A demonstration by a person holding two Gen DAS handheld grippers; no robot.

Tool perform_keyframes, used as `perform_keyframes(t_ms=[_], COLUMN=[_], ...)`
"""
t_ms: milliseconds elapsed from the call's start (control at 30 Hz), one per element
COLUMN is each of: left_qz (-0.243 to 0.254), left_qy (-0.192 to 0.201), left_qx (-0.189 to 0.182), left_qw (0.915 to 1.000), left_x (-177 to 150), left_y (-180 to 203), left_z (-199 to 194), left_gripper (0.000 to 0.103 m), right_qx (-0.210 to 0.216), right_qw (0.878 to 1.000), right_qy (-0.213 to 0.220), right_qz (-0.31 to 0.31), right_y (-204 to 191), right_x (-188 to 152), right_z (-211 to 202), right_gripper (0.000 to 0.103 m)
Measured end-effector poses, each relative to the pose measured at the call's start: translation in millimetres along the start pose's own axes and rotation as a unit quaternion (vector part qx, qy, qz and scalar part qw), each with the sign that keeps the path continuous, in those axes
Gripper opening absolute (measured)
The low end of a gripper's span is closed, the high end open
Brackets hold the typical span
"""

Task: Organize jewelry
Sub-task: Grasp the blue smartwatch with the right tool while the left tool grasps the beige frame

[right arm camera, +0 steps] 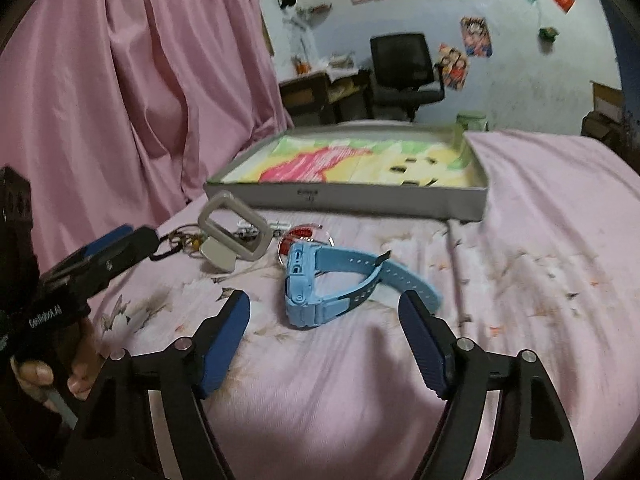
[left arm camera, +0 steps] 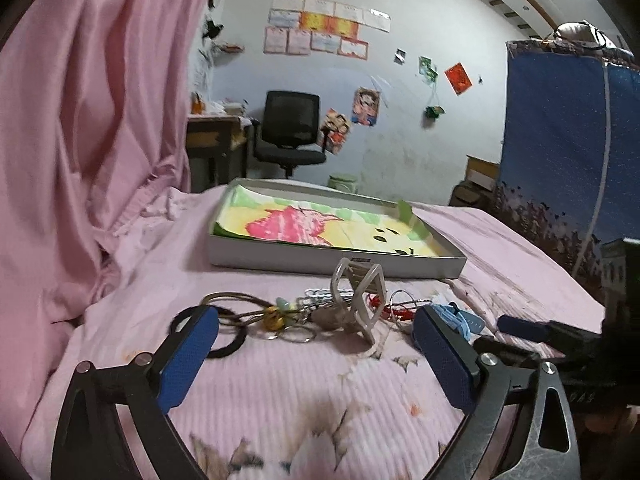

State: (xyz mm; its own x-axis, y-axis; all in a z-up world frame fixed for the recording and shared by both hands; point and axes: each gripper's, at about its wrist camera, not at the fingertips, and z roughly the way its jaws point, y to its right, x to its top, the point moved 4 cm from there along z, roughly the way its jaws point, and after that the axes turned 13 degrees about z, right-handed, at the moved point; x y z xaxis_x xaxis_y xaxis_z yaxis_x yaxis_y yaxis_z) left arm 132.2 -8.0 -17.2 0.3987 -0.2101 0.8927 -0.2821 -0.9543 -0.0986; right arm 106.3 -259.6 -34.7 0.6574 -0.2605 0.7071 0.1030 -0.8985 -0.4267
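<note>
- Pink bedspread (right arm camera: pixel 520 240) carries everything; grey tray (right arm camera: pixel 344 198) sits beyond.
- Right gripper (right arm camera: pixel 324 312), spread and empty, frames the blue watch (right arm camera: pixel 308 292) just ahead.
- Left gripper (left arm camera: pixel 316 332) is likewise released.
- Close squarely on the watch case, not the floppy strap.

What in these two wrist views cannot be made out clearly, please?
- Left wrist: the blue watch is mostly hidden behind the left gripper's finger.
- Left wrist: the tangled keyrings and cords overlap, so they cannot be counted.
- Right wrist: the small dark pieces in the tray are blurred.
- Right wrist: the red item sits partly behind the watch.
</note>
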Motion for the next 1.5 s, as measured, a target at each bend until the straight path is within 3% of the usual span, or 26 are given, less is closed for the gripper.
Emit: perform_keyframes(t_ms=[133, 367, 500, 667, 900, 1100, 1500], left_qz=[0.010, 0.009, 0.012, 0.012, 0.002, 0.006, -0.024], left_qy=[-0.018, -0.041, -0.056, -0.064, -0.073, -0.062, -0.031], left_qx=[-0.027, -0.075, -0.090, -0.105, -0.113, -0.107, -0.080], left_qw=[0.9994, 0.9963, 0.9942, 0.9924, 0.9909, 0.9923, 0.9960], left_x=[5.6, 10.4, 11.9, 11.3, 10.8, 10.5, -0.5], left_y=[1.2, 4.4, 9.0, 11.8, 9.4, 12.6, 17.0], left_z=[19.4, 47.0, 61.6, 70.7, 76.3, 67.3, 17.3], left_gripper=[0.086, 0.070, 0.055, 0.049, 0.025, 0.022, 0.022], right_qx=[0.000, -0.010, -0.020, -0.026, -0.021, -0.001, 0.019], right_qw=[1.000, 0.999, 0.999, 0.998, 0.999, 0.999, 0.999], right_qy=[-0.025, -0.042, -0.048, -0.048, -0.044, -0.039, -0.030], right_qz=[0.007, 0.009, 0.011, 0.010, 0.007, 0.004, 0.036], right_y=[-2.1, -2.8, -0.5, -0.6, -3.4, -5.6, 8.5], right_x=[0.1, 6.2, 10.0, 15.0, 17.7, 15.5, 2.4], right_z=[13.4, 30.9, 41.0, 50.6, 53.2, 47.3, 7.5], right_gripper=[0.060, 0.056, 0.053, 0.052, 0.047, 0.025, 0.023])
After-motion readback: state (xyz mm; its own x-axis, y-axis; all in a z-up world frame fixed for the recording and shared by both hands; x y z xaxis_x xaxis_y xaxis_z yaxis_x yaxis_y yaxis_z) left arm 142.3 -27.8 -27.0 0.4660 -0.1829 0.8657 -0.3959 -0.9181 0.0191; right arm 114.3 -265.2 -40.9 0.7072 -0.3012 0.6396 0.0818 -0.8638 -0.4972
